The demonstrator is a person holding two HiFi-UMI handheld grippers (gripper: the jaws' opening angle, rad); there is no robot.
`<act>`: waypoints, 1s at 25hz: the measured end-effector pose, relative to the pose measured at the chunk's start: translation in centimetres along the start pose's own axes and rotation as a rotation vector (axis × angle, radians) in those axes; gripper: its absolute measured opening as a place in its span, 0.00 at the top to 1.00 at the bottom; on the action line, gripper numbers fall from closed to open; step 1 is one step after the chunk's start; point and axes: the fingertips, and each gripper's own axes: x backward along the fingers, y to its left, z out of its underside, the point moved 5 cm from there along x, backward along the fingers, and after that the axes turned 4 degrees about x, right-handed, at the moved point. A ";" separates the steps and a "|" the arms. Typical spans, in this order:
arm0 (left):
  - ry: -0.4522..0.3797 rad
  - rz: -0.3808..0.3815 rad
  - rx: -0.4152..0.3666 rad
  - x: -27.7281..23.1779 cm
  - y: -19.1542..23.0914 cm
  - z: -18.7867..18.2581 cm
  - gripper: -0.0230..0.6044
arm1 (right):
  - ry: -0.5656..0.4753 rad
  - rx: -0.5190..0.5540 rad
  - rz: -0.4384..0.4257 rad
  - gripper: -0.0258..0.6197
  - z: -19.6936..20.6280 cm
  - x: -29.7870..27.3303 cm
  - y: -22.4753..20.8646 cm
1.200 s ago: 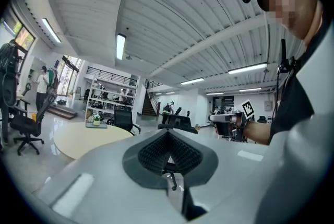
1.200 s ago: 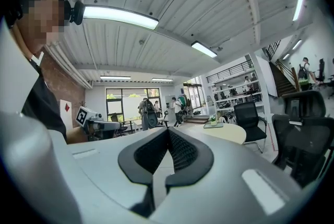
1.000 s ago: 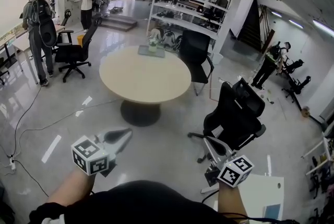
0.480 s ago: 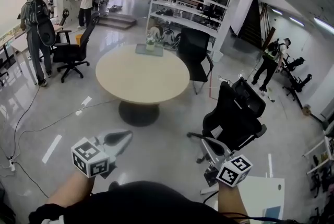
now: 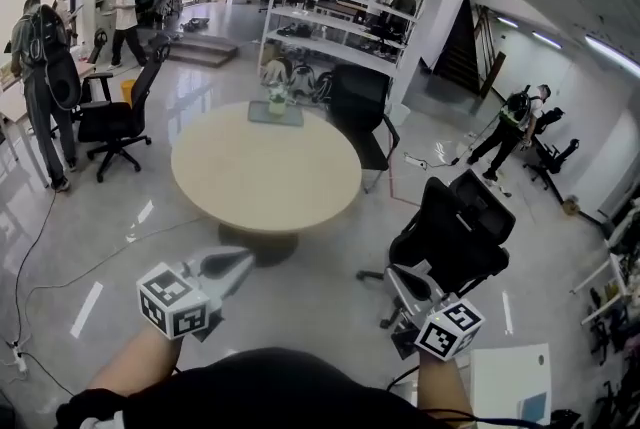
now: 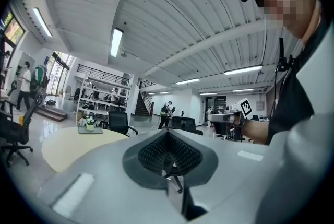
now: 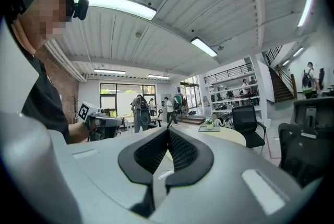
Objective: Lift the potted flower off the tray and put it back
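My left gripper (image 5: 240, 262) is fully closed, pads pressed together, nothing btwn them. My right gripper (image 5: 398, 277) is the same: jaws closed tight, nothing held. Both sit low and near, just in front of my body, well apart from each other, pointing approx level toward the far side of the room. Just far-right of the right gripper is a black mesh office chair on castors (image 5: 455, 237). Mid-room ahead is the round beige table on a dark pedestal (image 5: 260, 172), well apart from both grippers. Task item: the small potted flower w/ green leaves in a pale pot (image 5: 277, 100) stands upright on the flat grey tray (image 5: 260, 115), at the table's far edge. A 2nd black office chair (image 5: 360, 102) is at the table's far right. A white shelving rack (image 5: 340, 17) stands further back. A person w/ a backpack (image 5: 40, 67) stands far left.
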 end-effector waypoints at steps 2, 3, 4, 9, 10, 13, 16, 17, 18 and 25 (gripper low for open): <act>-0.007 0.013 -0.006 0.1 3.0 -1.0 0.96 | -0.010 -0.006 0.020 0.94 -0.3 -2.6 0.2; -0.009 0.018 -0.006 0.1 4.5 -1.4 0.96 | -0.011 -0.009 0.026 0.94 -0.4 -4.0 0.3; -0.008 0.021 -0.006 0.2 5.9 -1.8 0.96 | -0.011 -0.011 0.031 0.94 -0.4 -5.4 0.4; 0.006 0.022 0.008 0.0 12.2 -2.3 0.96 | 0.001 -0.017 0.041 0.94 -0.1 -11.2 0.4; 0.007 0.019 0.016 0.0 13.2 -2.2 0.96 | 0.008 -0.020 0.042 0.94 0.1 -12.1 0.2; 0.013 0.012 0.041 -0.6 15.5 -2.0 0.96 | 0.029 -0.027 0.041 0.94 0.2 -14.4 -0.7; 0.024 -0.001 0.057 -1.9 17.3 -1.9 0.96 | 0.036 -0.038 0.032 0.94 0.0 -16.4 -2.4; 0.026 -0.011 0.061 -2.5 17.7 -1.9 0.96 | 0.039 -0.042 0.022 0.94 0.0 -17.1 -3.2; 0.028 -0.023 0.065 -3.1 18.1 -1.8 0.96 | 0.043 -0.045 0.007 0.94 0.1 -17.9 -4.0; 0.020 -0.116 0.046 -9.5 19.3 -3.4 0.96 | 0.039 -0.047 -0.102 0.94 -1.2 -22.3 -12.1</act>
